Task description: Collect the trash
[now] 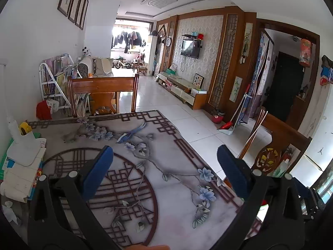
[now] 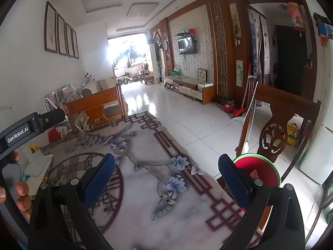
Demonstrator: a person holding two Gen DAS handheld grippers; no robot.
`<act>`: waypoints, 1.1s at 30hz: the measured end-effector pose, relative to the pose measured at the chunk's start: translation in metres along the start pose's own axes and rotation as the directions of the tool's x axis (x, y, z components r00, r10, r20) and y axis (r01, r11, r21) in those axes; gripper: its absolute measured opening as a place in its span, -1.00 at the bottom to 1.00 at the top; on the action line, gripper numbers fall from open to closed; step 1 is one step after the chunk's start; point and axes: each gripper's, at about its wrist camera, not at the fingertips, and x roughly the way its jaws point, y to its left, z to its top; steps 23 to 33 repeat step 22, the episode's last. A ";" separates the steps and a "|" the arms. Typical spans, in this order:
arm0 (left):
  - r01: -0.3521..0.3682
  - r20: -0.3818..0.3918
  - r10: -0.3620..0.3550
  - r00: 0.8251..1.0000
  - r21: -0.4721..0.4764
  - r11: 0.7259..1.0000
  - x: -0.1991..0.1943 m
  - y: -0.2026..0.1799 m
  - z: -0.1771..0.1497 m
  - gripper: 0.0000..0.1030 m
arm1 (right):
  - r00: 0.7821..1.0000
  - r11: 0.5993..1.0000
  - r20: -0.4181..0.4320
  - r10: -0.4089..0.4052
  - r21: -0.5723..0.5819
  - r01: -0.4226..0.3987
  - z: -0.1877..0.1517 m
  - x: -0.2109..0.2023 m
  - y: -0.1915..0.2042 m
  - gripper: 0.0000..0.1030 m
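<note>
While both grippers hang over the table, I read the scene like this:

Left gripper (image 1: pixel 165 158): I see its two blue-padded fingers spread wide, nothing between them, above the tabletop.

Right gripper (image 2: pixel 166 166): its blue fingers are likewise spread apart and empty; the right finger stands in front of the bin's rim.

Table (image 1: pixel 177 198): pale marble-look top with a dark lattice border, a round lattice motif and painted blue flowers; the middle is bare.

Trash bin (image 2: pixel 264 168): a red bin with a green rim, at about 3 o'clock in the right wrist view, just off the table's right edge beside a carved wooden chair (image 2: pixel 272 137). A small pinkish scrap (image 2: pixel 255 174) lies inside; I cannot tell what it is.

Stack of paper and boxes (image 1: pixel 22 166): at 9 o'clock in the left wrist view, on the table's left edge, with a white holder on top carrying something yellow (image 1: pixel 25 127).

Person's hand (image 2: pixel 20 195): fingertips show at 9 o'clock in the right wrist view, wrapped on the black body of the other device, labelled GenRobot.AI.

Far chair (image 1: pixel 103 95): wooden, at 11 o'clock beyond the table's far end.

Room: white tiled floor, wall-mounted television (image 1: pixel 190 48) at 1 o'clock, red dustpan (image 1: pixel 225 126) leaning near the doorway.
</note>
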 end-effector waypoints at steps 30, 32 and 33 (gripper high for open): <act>-0.064 -0.140 0.063 0.988 -0.006 0.998 0.020 0.026 -0.041 0.90 | 0.919 0.984 -0.395 -0.009 -0.169 -0.063 -0.101 0.159 0.011 0.86; -0.064 -0.140 0.063 0.988 -0.006 0.998 0.020 0.026 -0.041 0.90 | 0.919 0.984 -0.395 -0.009 -0.169 -0.063 -0.101 0.159 0.011 0.86; -0.064 -0.140 0.063 0.988 -0.006 0.998 0.020 0.026 -0.041 0.90 | 0.919 0.984 -0.395 -0.009 -0.169 -0.063 -0.101 0.159 0.011 0.86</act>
